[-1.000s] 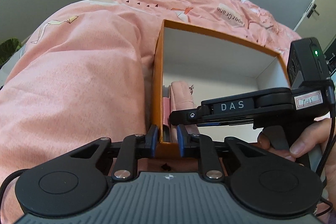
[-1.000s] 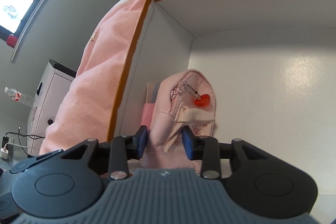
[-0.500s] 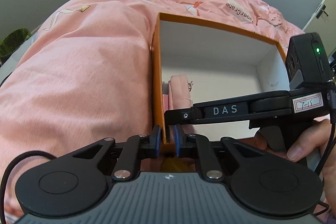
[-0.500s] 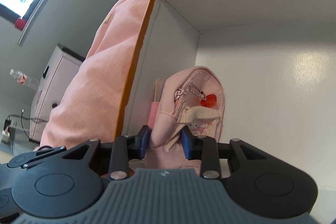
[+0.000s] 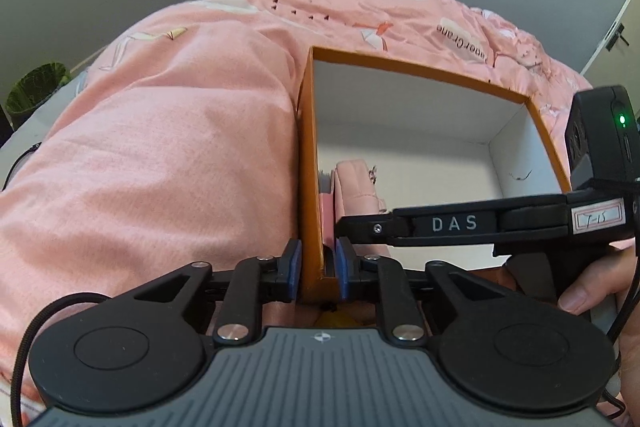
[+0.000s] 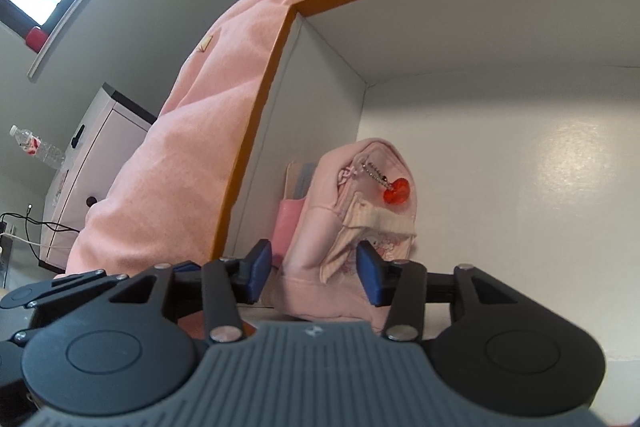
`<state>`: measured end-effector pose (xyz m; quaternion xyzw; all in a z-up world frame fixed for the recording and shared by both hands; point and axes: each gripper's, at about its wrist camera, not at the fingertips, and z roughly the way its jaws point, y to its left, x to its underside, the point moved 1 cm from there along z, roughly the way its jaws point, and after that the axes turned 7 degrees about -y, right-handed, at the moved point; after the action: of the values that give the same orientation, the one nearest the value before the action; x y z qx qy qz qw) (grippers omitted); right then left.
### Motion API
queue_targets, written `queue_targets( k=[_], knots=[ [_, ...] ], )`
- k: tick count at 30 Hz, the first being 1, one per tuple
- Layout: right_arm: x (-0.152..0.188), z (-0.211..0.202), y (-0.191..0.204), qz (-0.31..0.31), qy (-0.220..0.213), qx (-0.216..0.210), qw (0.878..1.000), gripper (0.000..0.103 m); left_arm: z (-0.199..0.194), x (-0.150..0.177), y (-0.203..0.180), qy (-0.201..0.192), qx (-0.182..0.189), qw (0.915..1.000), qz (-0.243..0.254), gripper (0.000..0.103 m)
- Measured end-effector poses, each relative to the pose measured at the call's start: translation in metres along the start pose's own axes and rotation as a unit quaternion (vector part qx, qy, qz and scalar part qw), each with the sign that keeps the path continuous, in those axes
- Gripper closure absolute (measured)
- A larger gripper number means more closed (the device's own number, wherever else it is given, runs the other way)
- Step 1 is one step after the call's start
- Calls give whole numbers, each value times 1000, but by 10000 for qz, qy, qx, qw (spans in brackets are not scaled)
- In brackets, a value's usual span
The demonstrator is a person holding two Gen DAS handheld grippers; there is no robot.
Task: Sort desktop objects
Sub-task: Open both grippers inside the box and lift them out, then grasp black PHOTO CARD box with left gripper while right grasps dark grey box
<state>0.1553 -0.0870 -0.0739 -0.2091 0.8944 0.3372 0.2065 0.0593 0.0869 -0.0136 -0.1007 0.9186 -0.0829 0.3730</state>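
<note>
An orange box (image 5: 307, 163) with a white inside (image 6: 500, 155) lies on a pink quilt. My left gripper (image 5: 318, 269) is shut on the box's near left wall. A pink pouch (image 6: 356, 235) with a red heart charm (image 6: 397, 191) stands inside, against the left wall; it also shows in the left wrist view (image 5: 356, 187). My right gripper (image 6: 314, 273) reaches into the box, its jaws open on either side of the pouch, not pressing it. The right gripper's body (image 5: 480, 225) crosses the left wrist view.
The pink quilt (image 5: 160, 155) rises left of the box. A flat pink item (image 6: 291, 223) stands between pouch and wall. A white cabinet (image 6: 88, 163) and a water bottle (image 6: 36, 147) stand at far left. A green bin (image 5: 34, 95) stands beside the bed.
My right gripper's jaws have opened from around the pouch. The left gripper stays clamped on the box wall; its view has tilted slightly.
</note>
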Motion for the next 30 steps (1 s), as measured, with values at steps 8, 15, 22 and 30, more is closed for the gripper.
queue_targets(
  k=[8,15,22,30],
  knots=[
    [6,-51,12,-584,-727,257,9953,51,-43,-2,-20,-665,10,9963,550,77],
    [38,-140,-6,-434,-1366,194,9895,52,-63,6,-54,-253,829,9922,898,77],
    [96,-183,-44,131,-1054,1115,9881,53,-44,28,-92,674,1557,9800,1041,74],
    [136,-161,-55,630,-411,1769,9814,49,2,48,-110,1561,1377,9739,901,72]
  ],
)
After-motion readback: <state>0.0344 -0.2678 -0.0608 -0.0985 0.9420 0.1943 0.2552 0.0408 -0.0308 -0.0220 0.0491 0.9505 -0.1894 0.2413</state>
